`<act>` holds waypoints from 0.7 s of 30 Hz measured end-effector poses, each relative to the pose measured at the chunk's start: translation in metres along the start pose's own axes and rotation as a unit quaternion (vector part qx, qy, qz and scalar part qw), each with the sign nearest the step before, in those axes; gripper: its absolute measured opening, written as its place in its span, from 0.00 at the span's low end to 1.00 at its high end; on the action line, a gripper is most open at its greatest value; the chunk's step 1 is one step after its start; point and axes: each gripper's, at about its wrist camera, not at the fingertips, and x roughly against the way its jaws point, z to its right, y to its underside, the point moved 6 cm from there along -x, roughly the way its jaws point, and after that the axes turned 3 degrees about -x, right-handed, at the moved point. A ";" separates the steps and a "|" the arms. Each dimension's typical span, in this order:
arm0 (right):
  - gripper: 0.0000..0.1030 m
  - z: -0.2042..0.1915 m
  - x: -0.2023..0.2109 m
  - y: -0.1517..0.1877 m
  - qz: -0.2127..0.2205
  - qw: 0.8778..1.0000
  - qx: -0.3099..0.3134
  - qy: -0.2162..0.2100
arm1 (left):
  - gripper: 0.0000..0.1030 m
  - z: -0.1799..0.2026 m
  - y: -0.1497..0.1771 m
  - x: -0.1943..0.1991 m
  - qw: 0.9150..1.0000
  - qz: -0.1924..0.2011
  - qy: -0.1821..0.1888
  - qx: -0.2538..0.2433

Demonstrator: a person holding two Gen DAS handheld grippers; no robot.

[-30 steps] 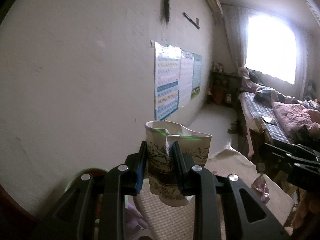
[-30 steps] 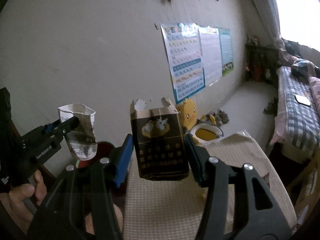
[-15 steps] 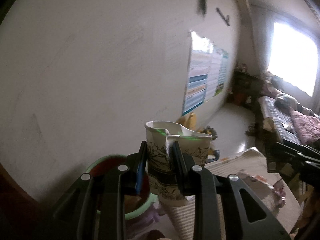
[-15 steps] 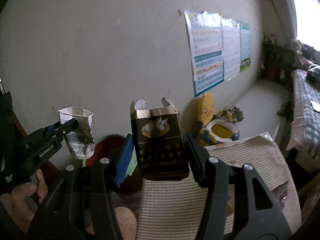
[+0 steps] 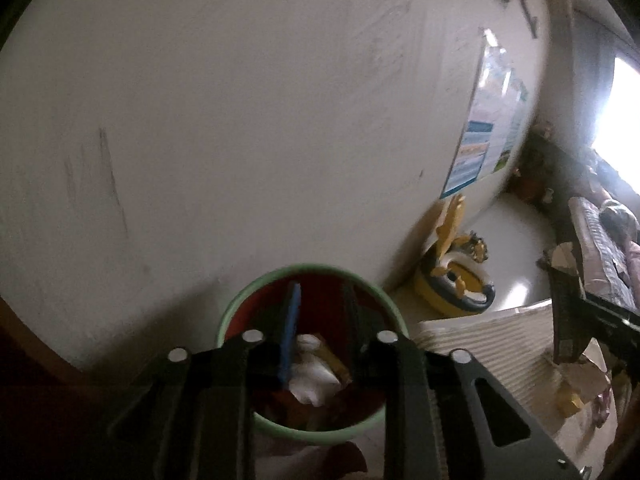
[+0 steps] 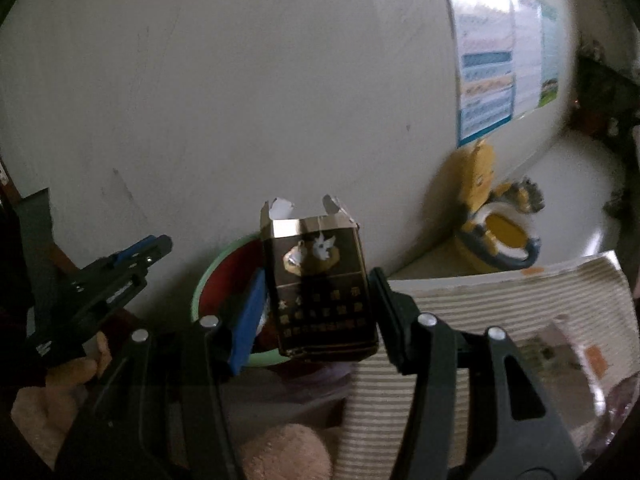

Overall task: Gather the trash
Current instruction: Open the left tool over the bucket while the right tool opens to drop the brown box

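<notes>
- R claw (image 6: 318,280): jaws part-open and clamped on a dark card pack (image 6: 320,300), one pad on each narrow side, lower half of the pack. Pack is upright with its printed face to the cam.
- Pack handling (my read): light, thin card, prob. empty. The top flaps are torn and sticking up, so it's soft there and would crush if squeezed harder. Glossy print could slip. Current hold on the side edges looks ok since the folds stiffen it; avoid the ragged top.
- L claw (image 5: 320,286): jaws drawn to their narrowest, nothing between them. It points down into the bin. In the R wrist view it shows side-on with tips together, and a hand (image 6: 60,376) is on its grip.
- Bin (image 5: 236,300): round, green rim, red inside, on the floor by the wall. There's white crumpled paper (image 5: 308,376) and a yellowish scrap inside.
- Pack vs bin: in the R wrist view the pack overlaps the bin's right rim. From the L wrist view it hangs well right of the bin, over the striped cloth (image 6: 500,296). So prob. not yet above the opening; it needs carrying across before letting go.
- Risk: if released early the light pack may land on the rim or cloth.
- Further out: more wrappers (image 6: 592,360) on the cloth, blurred, can't ID them. Yellow duck potty (image 6: 500,240) against the wall, poster (image 6: 484,72) above it.
</notes>
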 end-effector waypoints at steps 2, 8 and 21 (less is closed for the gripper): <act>0.50 -0.006 -0.019 0.001 -0.019 1.000 0.000 -0.005 | 0.16 -0.010 0.004 -0.011 1.000 -0.012 -0.003 0.009; 0.49 -0.018 -0.077 0.009 -0.077 0.997 0.007 -0.011 | 0.16 -0.021 0.011 -0.015 1.000 -0.015 -0.009 0.025; 0.50 -0.053 -0.147 0.018 -0.135 0.990 0.027 -0.039 | 0.22 -0.032 0.013 -0.004 0.999 -0.008 -0.024 0.038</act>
